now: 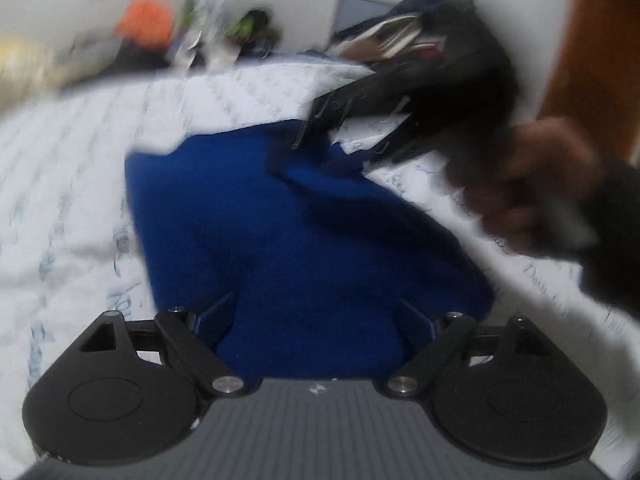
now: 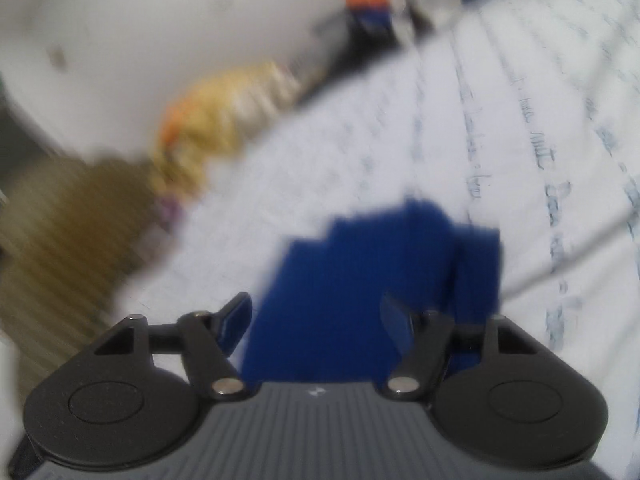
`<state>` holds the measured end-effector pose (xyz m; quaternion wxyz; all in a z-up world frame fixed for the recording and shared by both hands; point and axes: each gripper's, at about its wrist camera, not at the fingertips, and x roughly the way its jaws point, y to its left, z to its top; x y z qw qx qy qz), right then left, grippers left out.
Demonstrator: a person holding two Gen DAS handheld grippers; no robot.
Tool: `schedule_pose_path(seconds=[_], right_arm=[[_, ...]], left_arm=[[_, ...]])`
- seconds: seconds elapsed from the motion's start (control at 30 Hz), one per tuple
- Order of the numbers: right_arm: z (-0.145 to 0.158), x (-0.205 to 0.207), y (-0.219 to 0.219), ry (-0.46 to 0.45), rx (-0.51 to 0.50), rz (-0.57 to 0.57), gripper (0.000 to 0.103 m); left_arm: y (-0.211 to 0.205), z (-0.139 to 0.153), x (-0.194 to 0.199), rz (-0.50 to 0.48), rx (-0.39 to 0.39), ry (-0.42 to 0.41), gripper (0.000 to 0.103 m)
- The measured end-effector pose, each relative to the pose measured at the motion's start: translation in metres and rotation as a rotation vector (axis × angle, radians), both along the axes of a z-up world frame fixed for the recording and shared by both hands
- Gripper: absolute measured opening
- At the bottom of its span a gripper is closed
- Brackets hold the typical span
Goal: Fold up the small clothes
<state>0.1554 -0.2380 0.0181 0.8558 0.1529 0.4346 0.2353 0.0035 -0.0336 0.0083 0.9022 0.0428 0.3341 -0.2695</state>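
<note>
Crowding blue cloth (image 1: 288, 232): right gripper (image 1: 344, 136), prob. bag (image 1: 408, 36) behind.

A bedroom: quilted white mattress (image 1: 72, 184), cluttered bedside.

Solid royal blue is being shown by the small garment (image 1: 304, 232), no print. White with faint grey-blue script lines is being shown by the bed cover (image 1: 72, 184). Black is being shown by both tongs (image 1: 316, 320) (image 2: 316, 320), blue by their pads.
</note>
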Motion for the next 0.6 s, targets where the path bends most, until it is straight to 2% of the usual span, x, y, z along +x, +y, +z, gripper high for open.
schedule_pose_path(seconds=[0.03,0.1,0.13,0.2,0.23,0.3,0.33,0.37,0.4,0.43,0.47,0.5,0.53,0.57,0.6], right_arm=[[-0.004,-0.003,0.000,-0.112,-0.009,0.016,0.069],[-0.002,-0.003,-0.001,-0.095,-0.020,0.012,0.069],[0.004,-0.009,-0.002,-0.072,-0.024,-0.010,0.069],[0.018,-0.037,-0.015,-0.088,-0.006,-0.030,0.070],[0.021,-0.054,-0.026,-0.104,0.026,-0.024,0.071],[0.016,-0.080,-0.046,-0.069,0.073,-0.030,0.071],[0.009,-0.089,-0.055,-0.028,0.086,-0.036,0.072],[0.002,-0.097,-0.061,0.014,0.093,-0.046,0.072],[-0.006,-0.102,-0.064,0.053,0.102,-0.056,0.072],[-0.014,-0.106,-0.066,0.086,0.110,-0.061,0.070],[-0.017,-0.113,-0.067,0.067,0.123,-0.067,0.063],[-0.017,-0.116,-0.064,0.068,0.125,-0.057,0.058],[-0.019,-0.114,-0.060,0.098,0.131,-0.036,0.032],[-0.021,-0.111,-0.056,0.121,0.136,-0.026,0.024],[-0.020,-0.112,-0.056,0.114,0.135,-0.024,0.023]], left_arm=[[0.000,0.000,-0.004,-0.004,0.021,-0.017,0.087],[0.007,0.010,-0.013,0.020,0.010,-0.010,0.083],[0.015,0.016,-0.019,0.030,-0.028,-0.012,0.084],[0.038,0.024,-0.030,0.092,-0.102,-0.015,0.095],[0.053,0.024,-0.031,0.141,-0.143,0.008,0.099],[0.080,0.013,-0.022,0.208,-0.237,0.139,0.095],[0.089,0.004,-0.016,0.230,-0.278,0.218,0.085],[0.094,-0.003,-0.012,0.236,-0.312,0.261,0.081],[0.096,-0.003,-0.011,0.234,-0.324,0.258,0.077],[0.094,-0.005,-0.006,0.215,-0.340,0.288,0.052],[0.091,-0.007,0.001,0.199,-0.355,0.334,0.017],[0.088,-0.013,0.010,0.202,-0.361,0.391,0.011],[0.087,-0.013,0.015,0.210,-0.367,0.392,0.012],[0.085,-0.010,0.018,0.214,-0.338,0.391,0.012],[0.084,-0.004,0.016,0.225,-0.307,0.381,0.011]])
